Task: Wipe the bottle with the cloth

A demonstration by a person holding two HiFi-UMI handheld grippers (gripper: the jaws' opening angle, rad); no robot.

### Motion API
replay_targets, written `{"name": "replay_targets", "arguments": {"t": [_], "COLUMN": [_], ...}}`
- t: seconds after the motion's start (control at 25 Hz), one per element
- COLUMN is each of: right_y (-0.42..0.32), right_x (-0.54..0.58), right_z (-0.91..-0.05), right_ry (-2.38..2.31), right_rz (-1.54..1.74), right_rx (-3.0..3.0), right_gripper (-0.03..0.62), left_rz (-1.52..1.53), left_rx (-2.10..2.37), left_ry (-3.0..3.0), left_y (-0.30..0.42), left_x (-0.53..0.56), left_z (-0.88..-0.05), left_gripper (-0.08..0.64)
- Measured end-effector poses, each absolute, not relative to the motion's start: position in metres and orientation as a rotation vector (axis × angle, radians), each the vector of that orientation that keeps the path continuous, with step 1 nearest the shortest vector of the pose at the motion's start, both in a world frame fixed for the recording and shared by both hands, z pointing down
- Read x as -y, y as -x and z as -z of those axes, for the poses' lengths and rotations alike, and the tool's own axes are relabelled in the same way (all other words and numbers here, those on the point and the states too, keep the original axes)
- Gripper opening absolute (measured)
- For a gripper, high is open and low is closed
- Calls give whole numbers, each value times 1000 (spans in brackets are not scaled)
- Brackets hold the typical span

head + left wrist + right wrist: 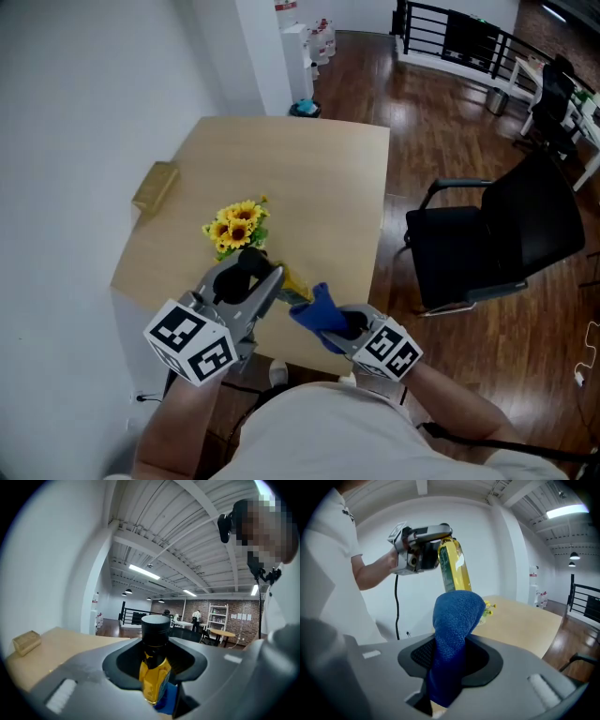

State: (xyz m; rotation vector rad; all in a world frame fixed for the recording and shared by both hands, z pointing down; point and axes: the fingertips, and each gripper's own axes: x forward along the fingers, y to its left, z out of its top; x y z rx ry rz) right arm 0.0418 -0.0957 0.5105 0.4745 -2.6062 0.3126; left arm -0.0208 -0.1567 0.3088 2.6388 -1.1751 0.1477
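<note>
My left gripper [269, 284] is shut on a bottle of yellow liquid [154, 677] with a black cap [155, 629], held off the table near its front edge. In the right gripper view the bottle [454, 566] hangs from that gripper [423, 550], cap end in the jaws. My right gripper [339, 326] is shut on a blue cloth [452, 639], which stands up between its jaws. The cloth [315, 310] touches the lower end of the bottle [296, 287]; a corner of the cloth [167, 699] shows blue behind the bottle in the left gripper view.
A bunch of yellow sunflowers [238, 225] lies on the light wooden table [309, 178]. A small tan block [155, 186] sits at the table's left edge by the white wall. A black office chair [497, 239] stands to the right on the wooden floor.
</note>
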Motion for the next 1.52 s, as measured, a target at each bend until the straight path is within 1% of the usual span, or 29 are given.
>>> {"name": "replay_targets", "arguments": {"t": [0.2, 0.36, 0.56, 0.68, 0.84, 1.12, 1.2, 1.32, 1.44, 1.52], "right_y": [-66, -70, -29, 1, 9, 13, 6, 0, 8, 20], "right_x": [117, 145, 146, 135, 139, 137, 139, 142, 131, 122], "right_z": [-504, -453, -356, -336, -368, -488, -495, -447, -370, -340], "right_ry": [-555, -639, -592, -491, -504, -537, -611, -725, -760, -763], "right_rz": [-306, -217, -5, 58, -91, -434, -481, -427, -249, -172], "right_rx": [2590, 2654, 2806, 2840, 2839, 2651, 2631, 2708, 2827, 2882], "right_gripper": [144, 146, 144, 144, 146, 144, 144, 145, 146, 144], "left_rz": [-154, -216, -279, -278, -245, -158, -160, -203, -227, -223], "left_rx": [1163, 1115, 1017, 949, 916, 905, 903, 911, 914, 906], "left_ry": [-2663, -2691, -2720, -2736, -2740, -2764, -2768, -2775, -2771, -2767], "left_y": [27, 28, 25, 23, 32, 56, 61, 69, 75, 77], "left_x": [145, 136, 122, 115, 112, 116, 120, 125, 130, 133], "left_z": [-301, -305, -317, -321, -319, -298, -298, -306, -317, -320], "left_gripper": [152, 152, 152, 152, 151, 152, 152, 152, 152, 152]}}
